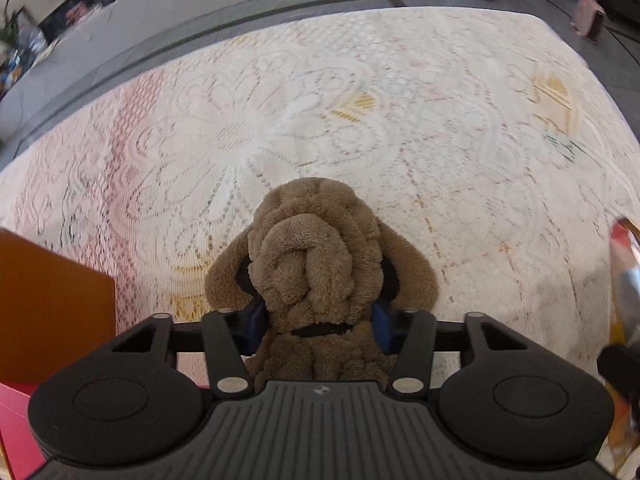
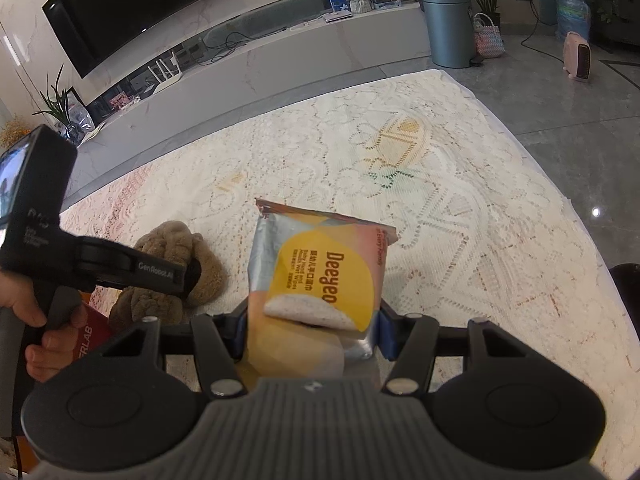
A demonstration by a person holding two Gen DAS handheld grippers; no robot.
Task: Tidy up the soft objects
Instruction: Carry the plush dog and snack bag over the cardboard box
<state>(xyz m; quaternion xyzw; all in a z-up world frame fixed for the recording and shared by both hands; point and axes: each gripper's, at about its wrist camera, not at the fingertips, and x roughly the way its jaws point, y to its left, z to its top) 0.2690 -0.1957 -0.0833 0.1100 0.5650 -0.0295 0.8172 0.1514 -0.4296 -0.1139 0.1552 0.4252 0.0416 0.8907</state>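
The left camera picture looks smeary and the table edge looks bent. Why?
Left wrist view: motion blur smears the lace tablecloth and background, while the brown plush toy between the left gripper fingers stays sharper. Right wrist view: crisp, wipes pack lettering readable. Both views: the fisheye lens curves straight edges.

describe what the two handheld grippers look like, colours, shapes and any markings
Both are matte black plastic. Seen from its own camera, the left gripper has a ribbed dark grey deck, two round black housings, silver pivot pins and blue pads inside the fingers. The right gripper looks the same. From the right wrist view, the left gripper's side reads "GenRobot.AI" in grey lettering, above a pistol-style handle held by a bare hand; no sleeve shows.
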